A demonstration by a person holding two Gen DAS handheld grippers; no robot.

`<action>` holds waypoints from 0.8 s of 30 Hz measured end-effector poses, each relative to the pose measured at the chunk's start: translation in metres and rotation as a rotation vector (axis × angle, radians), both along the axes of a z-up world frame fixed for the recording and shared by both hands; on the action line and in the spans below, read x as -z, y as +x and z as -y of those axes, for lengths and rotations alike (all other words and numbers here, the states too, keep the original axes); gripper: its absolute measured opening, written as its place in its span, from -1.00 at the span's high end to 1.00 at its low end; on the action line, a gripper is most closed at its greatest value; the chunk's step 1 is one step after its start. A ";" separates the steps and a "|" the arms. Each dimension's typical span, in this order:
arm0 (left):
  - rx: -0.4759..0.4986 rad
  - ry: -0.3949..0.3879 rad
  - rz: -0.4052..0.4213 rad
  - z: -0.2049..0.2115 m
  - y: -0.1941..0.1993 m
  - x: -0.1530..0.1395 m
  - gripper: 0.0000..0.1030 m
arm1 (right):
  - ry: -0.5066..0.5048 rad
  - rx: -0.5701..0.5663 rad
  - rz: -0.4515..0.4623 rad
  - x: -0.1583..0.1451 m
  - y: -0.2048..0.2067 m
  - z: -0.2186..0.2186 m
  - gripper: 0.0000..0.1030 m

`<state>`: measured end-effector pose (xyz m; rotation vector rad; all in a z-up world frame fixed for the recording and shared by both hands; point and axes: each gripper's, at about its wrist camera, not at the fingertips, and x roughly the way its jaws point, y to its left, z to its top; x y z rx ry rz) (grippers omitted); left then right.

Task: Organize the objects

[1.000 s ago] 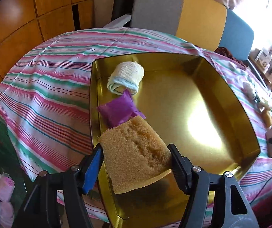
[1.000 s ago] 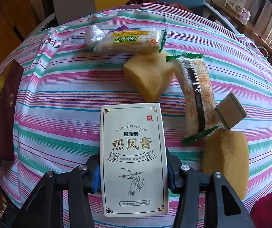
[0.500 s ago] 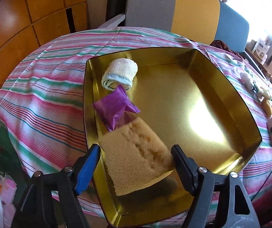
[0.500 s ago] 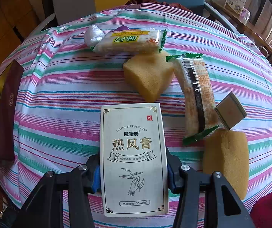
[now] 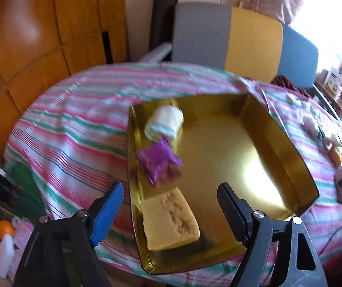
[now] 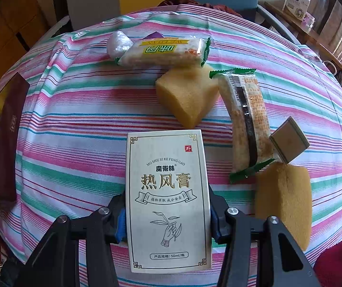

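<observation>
- Landmark: the gold tray (image 5: 278, 143) on the striped tablecloth (image 5: 75, 124). Three things lie inside it along its left wall: a rolled white cloth (image 5: 163, 123) at the far end, a purple packet (image 5: 157, 161) just nearer than that, and a yellow sponge (image 5: 169, 220) at the near corner.
- The left gripper (image 5: 168, 209) hangs above the tray's near left corner with its jaws opening; the sponge lies flat on the tray floor below them, untouched by either pad.
- The rest of the tray floor is bare, so by my reading the sorting is well under halfway.
- Still outside the tray, to its right on the cloth: two more sponges (image 6: 186, 94), two long snack packs (image 6: 163, 51), a small brown box (image 6: 289, 140), a silvery wrapped lump (image 6: 118, 44) and a purple scrap half hidden behind a pack.
- The right gripper (image 6: 168, 217) grips a white carton (image 6: 168, 198) by its long sides, over the cloth to the right of the tray; it looks next to go in.
- The carton reads "MO SHU SI RE FENG GAO", large gold characters 热风膏, and "50ml" at the bottom.
- One snack pack carries green characters, seen upside down; the other shows a barcode; its small print is unreadable.
</observation>
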<state>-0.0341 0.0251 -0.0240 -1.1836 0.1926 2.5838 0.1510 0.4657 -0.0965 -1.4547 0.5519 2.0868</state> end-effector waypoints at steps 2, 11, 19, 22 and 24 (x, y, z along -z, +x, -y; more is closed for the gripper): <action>-0.018 0.002 -0.027 -0.003 0.002 -0.006 -0.58 | 0.001 0.001 0.000 0.000 -0.001 0.000 0.00; -0.010 0.018 -0.028 -0.010 0.005 -0.004 -0.58 | 0.004 0.009 -0.002 0.000 0.006 0.001 0.00; -0.010 0.032 -0.017 -0.011 0.011 -0.001 -0.58 | 0.007 0.013 0.001 0.000 0.005 0.003 0.00; -0.006 0.036 -0.021 -0.011 0.013 -0.002 -0.58 | 0.007 0.012 0.003 0.000 0.004 0.004 0.00; -0.003 0.036 -0.019 -0.012 0.013 -0.001 -0.58 | 0.007 0.014 0.003 -0.001 0.004 0.006 0.00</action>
